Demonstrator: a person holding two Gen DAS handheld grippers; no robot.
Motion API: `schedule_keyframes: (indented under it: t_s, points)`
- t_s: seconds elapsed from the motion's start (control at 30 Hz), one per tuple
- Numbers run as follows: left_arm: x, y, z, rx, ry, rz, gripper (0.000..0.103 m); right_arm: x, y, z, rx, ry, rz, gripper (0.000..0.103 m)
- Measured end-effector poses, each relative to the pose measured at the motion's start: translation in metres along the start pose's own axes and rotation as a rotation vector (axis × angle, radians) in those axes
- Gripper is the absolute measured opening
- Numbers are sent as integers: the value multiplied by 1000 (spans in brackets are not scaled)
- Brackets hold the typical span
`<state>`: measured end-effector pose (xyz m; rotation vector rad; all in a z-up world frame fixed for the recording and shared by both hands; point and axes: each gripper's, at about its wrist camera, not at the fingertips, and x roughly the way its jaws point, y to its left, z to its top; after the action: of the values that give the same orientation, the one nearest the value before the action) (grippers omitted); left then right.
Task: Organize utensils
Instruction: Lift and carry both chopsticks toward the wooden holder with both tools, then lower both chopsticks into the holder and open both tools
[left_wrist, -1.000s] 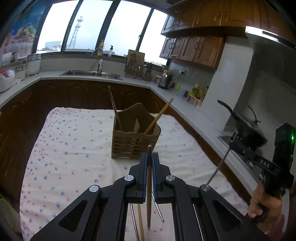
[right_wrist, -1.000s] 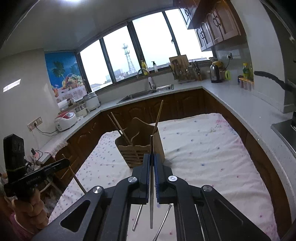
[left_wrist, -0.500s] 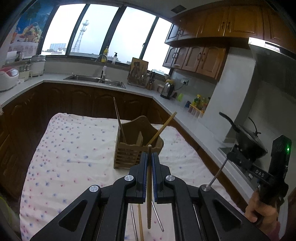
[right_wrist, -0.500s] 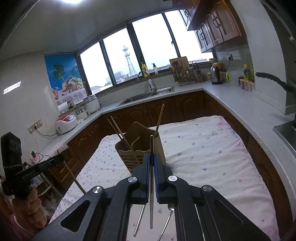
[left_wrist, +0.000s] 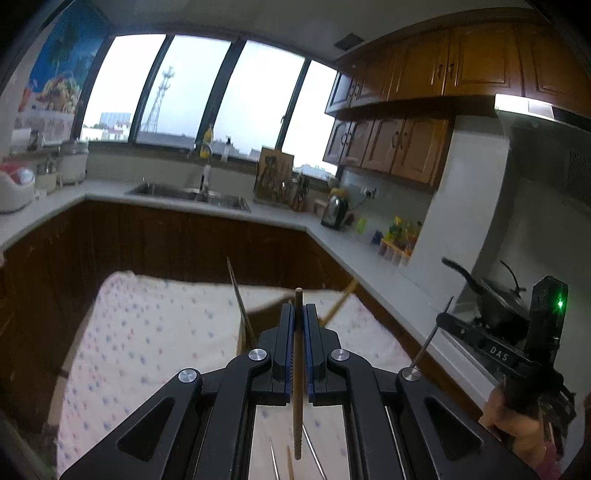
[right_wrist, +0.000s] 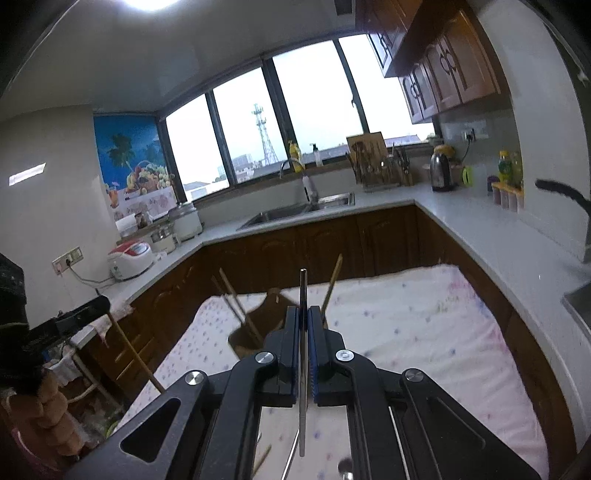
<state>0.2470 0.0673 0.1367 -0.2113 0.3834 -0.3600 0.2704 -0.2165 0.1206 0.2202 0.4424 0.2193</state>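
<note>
My left gripper (left_wrist: 298, 314) is shut on a wooden chopstick (left_wrist: 297, 373) that stands upright between the jaws. My right gripper (right_wrist: 303, 314) is shut on a thin metal chopstick (right_wrist: 303, 369), also upright. Both are raised above the table. A wooden utensil holder (right_wrist: 258, 325) with chopsticks sticking out stands on the cloth ahead, mostly hidden behind the jaws; its edge also shows in the left wrist view (left_wrist: 258, 314). Loose utensils (left_wrist: 291, 458) lie on the cloth below the left gripper. The right gripper shows at the right of the left wrist view (left_wrist: 443, 317).
The table has a white dotted cloth (right_wrist: 406, 325). A counter with a sink (left_wrist: 188, 192), a kettle (left_wrist: 334, 212) and a wok (left_wrist: 495, 295) runs around it. A rice cooker (right_wrist: 129, 258) stands at the left.
Both grippers have risen and tilted upward with their chopsticks; the holder has dropped lower in both views and is now mostly hidden behind the jaws.
</note>
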Motion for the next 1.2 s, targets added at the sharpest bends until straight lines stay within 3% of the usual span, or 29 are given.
schedule_keyframes:
  t_s: [0.4, 0.63, 0.9, 1.2]
  points:
    - [58, 11, 35, 48, -155, 45, 2, 49, 1, 51, 13, -122, 0, 5]
    - [107, 30, 18, 17, -187, 87, 2, 79, 5, 43, -17, -145, -33, 5]
    - [163, 34, -26, -27, -143, 126, 2, 111, -7, 9, 27, -111, -47, 5]
    - [203, 36, -48, -78, -62, 136, 3, 132, -22, -26, 89, -39, -57, 5]
